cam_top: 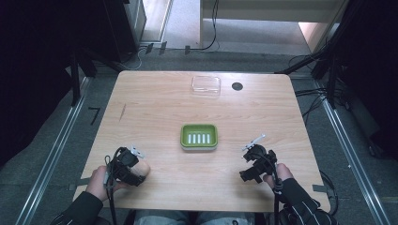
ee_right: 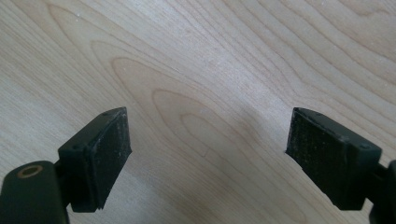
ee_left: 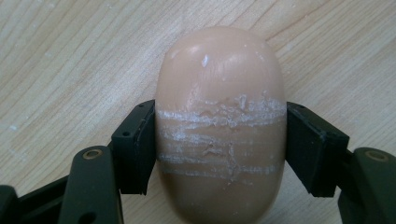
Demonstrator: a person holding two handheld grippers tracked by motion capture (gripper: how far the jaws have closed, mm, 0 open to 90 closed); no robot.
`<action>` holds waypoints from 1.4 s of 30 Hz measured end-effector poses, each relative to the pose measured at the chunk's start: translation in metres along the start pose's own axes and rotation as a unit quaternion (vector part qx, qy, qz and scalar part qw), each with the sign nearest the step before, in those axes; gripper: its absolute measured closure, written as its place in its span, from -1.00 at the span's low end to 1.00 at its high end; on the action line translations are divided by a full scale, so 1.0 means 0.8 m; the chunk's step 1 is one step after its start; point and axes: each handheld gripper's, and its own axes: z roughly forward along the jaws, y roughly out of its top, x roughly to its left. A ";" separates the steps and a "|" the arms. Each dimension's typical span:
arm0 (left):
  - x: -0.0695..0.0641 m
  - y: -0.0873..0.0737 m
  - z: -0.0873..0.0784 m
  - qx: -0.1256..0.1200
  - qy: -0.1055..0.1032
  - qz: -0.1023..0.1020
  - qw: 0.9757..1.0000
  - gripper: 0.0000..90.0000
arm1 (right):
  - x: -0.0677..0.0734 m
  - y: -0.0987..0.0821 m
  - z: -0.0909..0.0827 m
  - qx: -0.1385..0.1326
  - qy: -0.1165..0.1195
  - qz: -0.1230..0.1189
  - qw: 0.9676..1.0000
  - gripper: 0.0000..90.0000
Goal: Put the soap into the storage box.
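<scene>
A peach-coloured oval soap bar [ee_left: 220, 126] with white scrape marks lies on the wooden table, and my left gripper [ee_left: 219, 149] is shut on it, one pad pressed against each side. In the high view the soap [cam_top: 142, 168] pokes out of the left gripper [cam_top: 127, 165] near the front left of the table. A green soap dish [cam_top: 199, 136] with white slots sits at the table's middle. My right gripper [cam_top: 256, 158] rests at the front right, and in its own view the right gripper [ee_right: 208, 144] stands open over bare wood.
A clear plastic lid or box [cam_top: 206, 85] lies at the table's far edge, with a small black disc [cam_top: 237, 86] beside it on the right. Cables run across the floor beyond the table [cam_top: 155, 103].
</scene>
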 end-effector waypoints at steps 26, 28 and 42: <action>-0.014 0.009 -0.013 -0.026 0.004 0.027 0.999 -0.26 | -0.001 0.001 0.001 0.002 0.001 -0.003 1.000 -0.69; -0.014 0.013 -0.014 -0.029 0.007 0.030 0.999 -0.26 | -0.001 0.002 0.003 0.003 -0.001 0.000 1.000 -0.69; -0.013 0.031 -0.017 -0.034 0.009 0.049 0.998 -0.26 | -0.001 0.001 0.003 0.005 -0.002 0.002 1.000 -0.69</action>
